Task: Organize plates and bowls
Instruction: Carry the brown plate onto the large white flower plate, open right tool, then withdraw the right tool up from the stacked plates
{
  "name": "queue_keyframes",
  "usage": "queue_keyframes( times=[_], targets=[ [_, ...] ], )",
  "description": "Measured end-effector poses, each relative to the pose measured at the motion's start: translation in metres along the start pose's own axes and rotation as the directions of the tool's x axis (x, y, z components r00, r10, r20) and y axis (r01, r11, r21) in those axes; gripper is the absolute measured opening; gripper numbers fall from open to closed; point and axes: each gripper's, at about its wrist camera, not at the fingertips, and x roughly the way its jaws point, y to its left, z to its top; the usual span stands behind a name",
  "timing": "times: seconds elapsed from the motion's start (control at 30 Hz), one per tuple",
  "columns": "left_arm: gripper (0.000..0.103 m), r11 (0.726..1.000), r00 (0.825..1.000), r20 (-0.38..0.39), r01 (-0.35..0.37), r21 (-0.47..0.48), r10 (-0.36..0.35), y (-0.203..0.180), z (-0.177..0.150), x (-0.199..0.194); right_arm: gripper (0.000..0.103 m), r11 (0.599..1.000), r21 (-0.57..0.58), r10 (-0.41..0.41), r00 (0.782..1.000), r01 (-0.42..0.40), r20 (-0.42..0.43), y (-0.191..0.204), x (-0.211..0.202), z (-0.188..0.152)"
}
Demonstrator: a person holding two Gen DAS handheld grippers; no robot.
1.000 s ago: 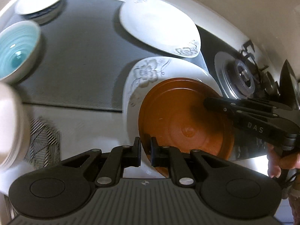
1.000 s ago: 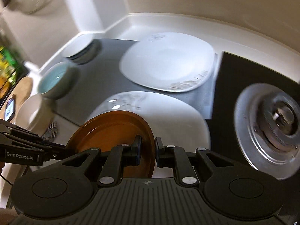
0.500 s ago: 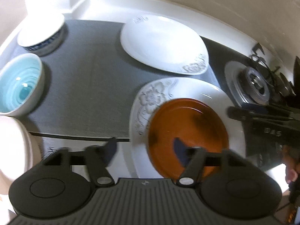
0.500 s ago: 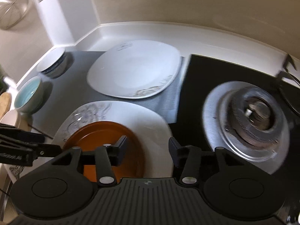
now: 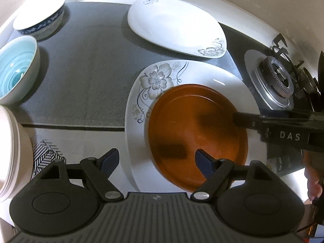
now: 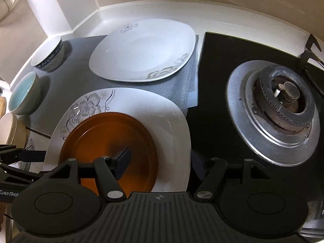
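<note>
The brown plate (image 5: 197, 135) now rests stacked on the near floral plate (image 5: 156, 81); a second floral plate (image 5: 174, 24), the turquoise bowl (image 5: 15, 68) and blue-patterned bowl (image 5: 39, 18) remain scattered on the grey mat (image 5: 85, 70). A second ago both tongs pinched the brown plate's rim; now left gripper (image 5: 157, 161) and right gripper (image 6: 162, 162) gape wide, empty.

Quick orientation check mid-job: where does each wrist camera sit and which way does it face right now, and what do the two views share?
Left wrist: sits behind the open left gripper, looking down and forward at the brown plate on the near floral plate; the right gripper enters from its right.
Right wrist: sits behind the open right gripper, looking down over the brown plate and gas burner; the left gripper shows at left.
Shared: both plates, the far floral plate, the teal bowl, the blue-patterned bowl.
</note>
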Motion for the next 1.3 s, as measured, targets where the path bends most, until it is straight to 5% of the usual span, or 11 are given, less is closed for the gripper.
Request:
queue_keyframes(
  times=[0.47,0.9,1.07,1.3],
  targets=[
    [0.086,0.998,0.999,0.019,-0.045,-0.038,0.046,0.009,-0.012,-0.011,0.073,0.998,-0.028,0.059,0.998,-0.060,-0.017,0.025,0.001,-0.003],
    [0.103,0.991,0.981,0.142,-0.135,-0.006,0.135,0.011,-0.024,-0.064,0.081,0.998,-0.024,0.053,0.998,-0.053,0.029,0.024,-0.027,-0.010],
    [0.103,0.985,0.969,0.183,-0.170,-0.010,0.169,0.021,-0.042,-0.091,0.084,0.991,-0.053,0.123,0.990,-0.119,0.067,0.047,-0.049,-0.016],
    [0.103,0.966,0.945,0.212,-0.223,-0.133,0.247,0.052,-0.061,-0.123,0.085,0.960,-0.176,0.233,0.970,-0.217,0.074,0.106,-0.060,-0.019]
  ],
)
